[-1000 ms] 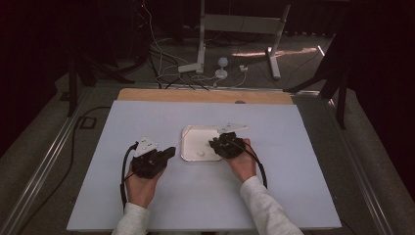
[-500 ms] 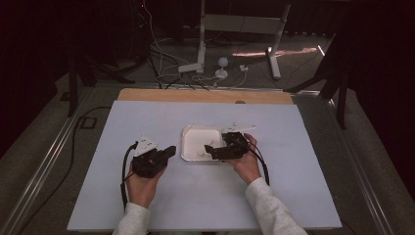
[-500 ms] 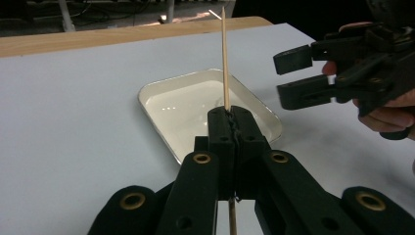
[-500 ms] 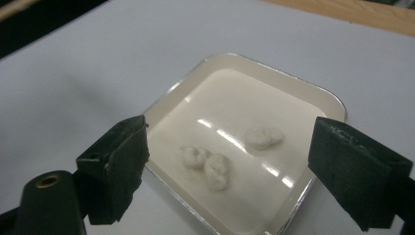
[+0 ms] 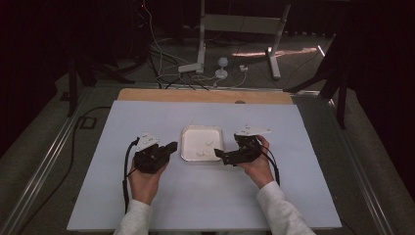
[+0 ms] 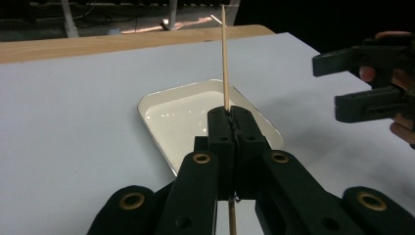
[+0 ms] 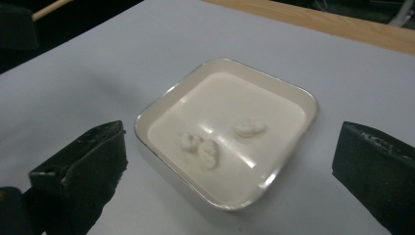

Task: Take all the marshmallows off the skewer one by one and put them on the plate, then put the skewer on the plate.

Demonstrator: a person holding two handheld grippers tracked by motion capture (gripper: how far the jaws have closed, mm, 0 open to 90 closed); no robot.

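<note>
Jaws of the left gripper (image 6: 230, 120) clench a wooden skewer (image 6: 224, 54). Right gripper (image 7: 230, 161) jaws just opened wide, nothing between them; white tray (image 7: 293, 100) with three pale pieces (image 7: 208, 152) lies ahead.

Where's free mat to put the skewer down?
Bare mat left of the tray, and the wide strip between tray and wooden edge. Crowded at the tray's near rim: left gripper with the skewer, right gripper, three pale pieces inside.

Three lumps (image 7: 210, 152) lie in the tray (image 5: 188, 131), between both hand-held grippers.
</note>
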